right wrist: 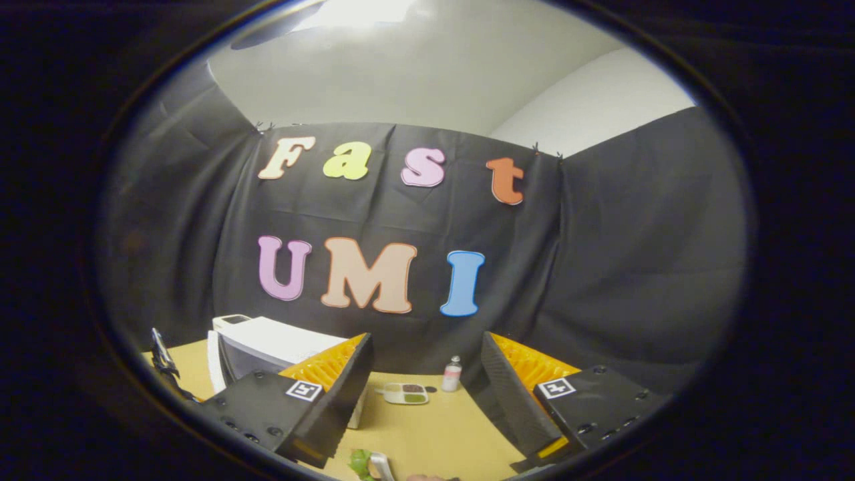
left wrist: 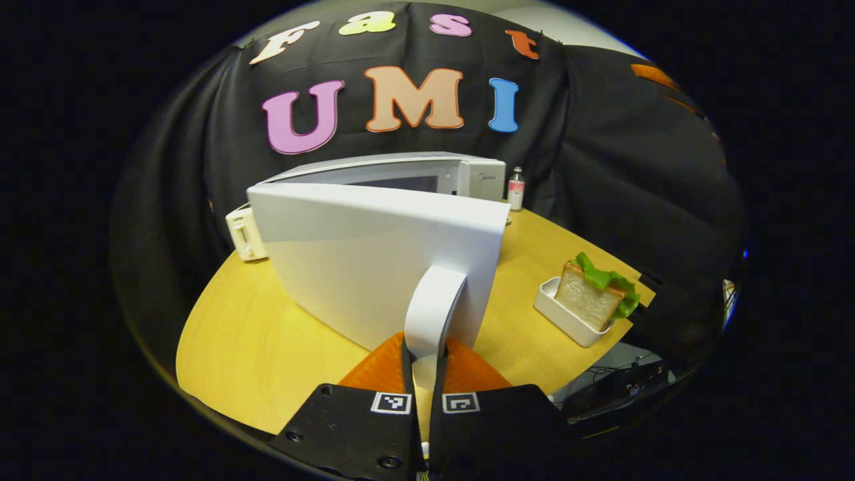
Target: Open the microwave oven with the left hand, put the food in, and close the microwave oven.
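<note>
A: Where's the left gripper (left wrist: 425,347)?
B: Its jaws are clamped on the door handle (left wrist: 433,308) of the microwave oven (left wrist: 427,175); the door (left wrist: 374,257) is swung open.
A: The food?
B: The sandwich (left wrist: 593,294) stands in a white tray (left wrist: 560,314) near the table (left wrist: 247,347) edge.
A: And the right gripper (right wrist: 425,401)?
B: Raised, jaws spread wide, gripping nothing.

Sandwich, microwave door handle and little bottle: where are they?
sandwich (left wrist: 588,298), left gripper view, on the bread face.
door handle (left wrist: 433,307), left gripper view, on its curved middle.
bottle (left wrist: 516,189), left gripper view, on its body.
</note>
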A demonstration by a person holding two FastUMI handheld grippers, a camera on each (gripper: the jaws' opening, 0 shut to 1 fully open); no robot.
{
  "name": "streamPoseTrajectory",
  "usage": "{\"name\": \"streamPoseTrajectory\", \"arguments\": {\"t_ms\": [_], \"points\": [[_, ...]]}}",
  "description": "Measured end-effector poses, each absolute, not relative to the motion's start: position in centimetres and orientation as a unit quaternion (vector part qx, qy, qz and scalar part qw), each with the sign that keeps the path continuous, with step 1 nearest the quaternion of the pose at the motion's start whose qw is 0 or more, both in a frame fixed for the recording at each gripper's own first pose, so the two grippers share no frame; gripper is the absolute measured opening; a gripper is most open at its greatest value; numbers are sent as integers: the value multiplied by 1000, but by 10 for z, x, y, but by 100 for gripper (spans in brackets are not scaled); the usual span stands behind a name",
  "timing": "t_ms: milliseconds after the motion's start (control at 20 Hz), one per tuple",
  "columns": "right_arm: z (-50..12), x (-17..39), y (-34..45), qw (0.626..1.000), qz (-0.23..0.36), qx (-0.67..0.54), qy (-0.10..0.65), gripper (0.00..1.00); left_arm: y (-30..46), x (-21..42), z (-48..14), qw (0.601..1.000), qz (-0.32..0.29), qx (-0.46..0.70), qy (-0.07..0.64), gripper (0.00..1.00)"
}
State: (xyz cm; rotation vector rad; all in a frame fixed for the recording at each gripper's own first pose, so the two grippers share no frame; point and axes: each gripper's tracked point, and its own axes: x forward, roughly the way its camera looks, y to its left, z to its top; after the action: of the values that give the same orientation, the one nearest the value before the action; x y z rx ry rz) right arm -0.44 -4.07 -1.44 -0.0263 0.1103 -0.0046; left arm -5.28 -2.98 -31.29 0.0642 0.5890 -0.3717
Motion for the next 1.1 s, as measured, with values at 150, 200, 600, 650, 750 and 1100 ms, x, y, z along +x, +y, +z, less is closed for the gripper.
{"name": "streamPoseTrajectory", "arguments": {"t_ms": [150, 200, 600, 650, 750, 1100], "points": [[-34, -4, -27, 997, 2, 17, 72, 100, 8, -68, -312, 943, -146, 27, 299, 3], [-44, -4, -24, 996, 2, 19, 82, 97, 19, -71, -312, 944, -138, 27, 300, 2], [-69, -10, 8, 994, -14, 34, 106, 96, 114, -85, -313, 948, -78, 7, 308, 2], [-67, -10, 12, 994, -15, 31, 102, 97, 117, -87, -315, 947, -79, 1, 312, 2], [-63, -9, 20, 995, -15, 24, 95, 97, 122, -88, -315, 947, -83, 2, 310, 2], [-71, -4, 33, 995, 0, 6, 100, 100, 135, -88, -318, 946, -35, -45, 319, 87]]}}
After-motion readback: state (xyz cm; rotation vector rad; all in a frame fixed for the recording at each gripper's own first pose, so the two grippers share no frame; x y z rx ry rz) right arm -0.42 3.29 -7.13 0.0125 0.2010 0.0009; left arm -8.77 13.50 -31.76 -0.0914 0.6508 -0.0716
